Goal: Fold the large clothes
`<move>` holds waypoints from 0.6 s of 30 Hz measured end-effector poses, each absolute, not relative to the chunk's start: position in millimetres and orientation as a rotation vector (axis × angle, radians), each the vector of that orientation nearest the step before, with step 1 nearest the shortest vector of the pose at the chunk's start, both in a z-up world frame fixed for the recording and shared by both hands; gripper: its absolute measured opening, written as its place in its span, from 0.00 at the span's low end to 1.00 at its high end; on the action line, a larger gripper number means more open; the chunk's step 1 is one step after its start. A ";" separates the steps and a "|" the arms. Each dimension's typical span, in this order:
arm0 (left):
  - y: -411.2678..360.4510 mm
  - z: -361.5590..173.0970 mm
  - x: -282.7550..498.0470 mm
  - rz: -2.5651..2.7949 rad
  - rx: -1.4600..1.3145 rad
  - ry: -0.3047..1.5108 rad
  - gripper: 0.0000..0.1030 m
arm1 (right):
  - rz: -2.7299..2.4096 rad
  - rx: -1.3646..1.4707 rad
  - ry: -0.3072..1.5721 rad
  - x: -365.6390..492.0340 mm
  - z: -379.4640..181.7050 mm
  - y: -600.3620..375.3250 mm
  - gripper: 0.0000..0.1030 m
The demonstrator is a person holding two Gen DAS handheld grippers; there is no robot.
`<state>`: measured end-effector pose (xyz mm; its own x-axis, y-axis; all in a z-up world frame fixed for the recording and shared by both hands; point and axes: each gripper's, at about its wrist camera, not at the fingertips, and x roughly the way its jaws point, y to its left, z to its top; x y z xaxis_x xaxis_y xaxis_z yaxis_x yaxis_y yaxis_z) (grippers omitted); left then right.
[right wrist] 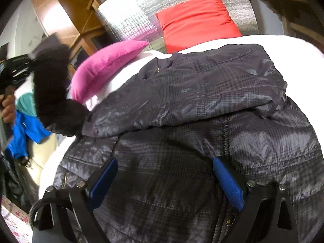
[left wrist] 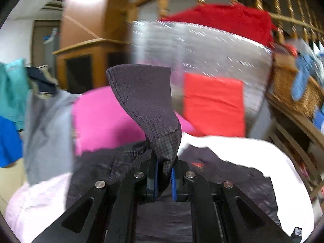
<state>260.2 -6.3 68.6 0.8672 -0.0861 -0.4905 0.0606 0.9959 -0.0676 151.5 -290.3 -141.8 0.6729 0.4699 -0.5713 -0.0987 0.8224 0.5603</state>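
Two grippers, one jacket (right wrist: 192,105). My left gripper (left wrist: 164,179) pinches the sleeve just below its ribbed cuff (left wrist: 145,99), which stands up above the blue pads (left wrist: 173,184). My right gripper (right wrist: 165,182) hovers over the jacket's body with its fingers (right wrist: 228,180) spread wide, holding nothing. The jacket lies on a white bed (right wrist: 283,42), near a pink pillow (right wrist: 105,64) and a red pillow (right wrist: 196,20).
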 end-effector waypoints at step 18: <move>-173.7 -51.8 253.8 -0.208 0.182 0.776 0.10 | 0.243 0.843 0.609 133.3 -131.2 -345.7 0.94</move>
